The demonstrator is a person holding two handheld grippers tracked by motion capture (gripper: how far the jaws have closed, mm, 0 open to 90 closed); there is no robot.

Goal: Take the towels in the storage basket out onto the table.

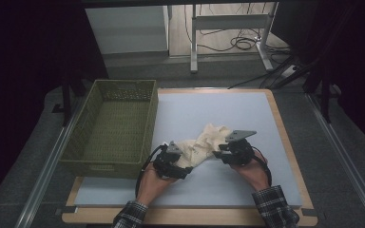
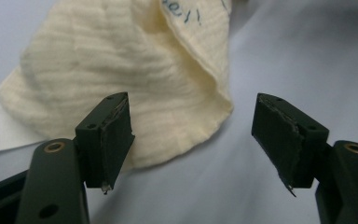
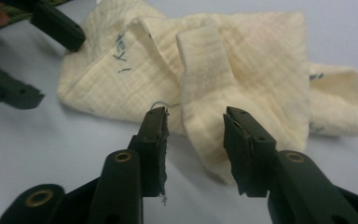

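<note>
A: Looking at the cloth (image 1: pixel 201 144), it is lying crumpled on the mat (image 1: pixel 228 183), near the front, just right of the basket (image 1: pixel 78 142). Its long axis is running from near-left to far-right, with the narrower end pointing toward the far right.

B: And the tongs?

A: Both are holding nothing. The left gripper (image 2: pixel 193 135) is standing wide open at the cloth's near-left end, with the folded edge lying ahead of its jaws. The right gripper (image 3: pixel 195 135) is standing partly open, straddling a raised fold at the right end, pads not pressing yet.

B: What is worrying you?

A: The right one is risking pinching only that 1 loose fold, so the rest would be dragging or unfolding when lifted. The left is sitting low, so closing there could be scraping the mat and catching no fabric.

B: Agreed.
</note>
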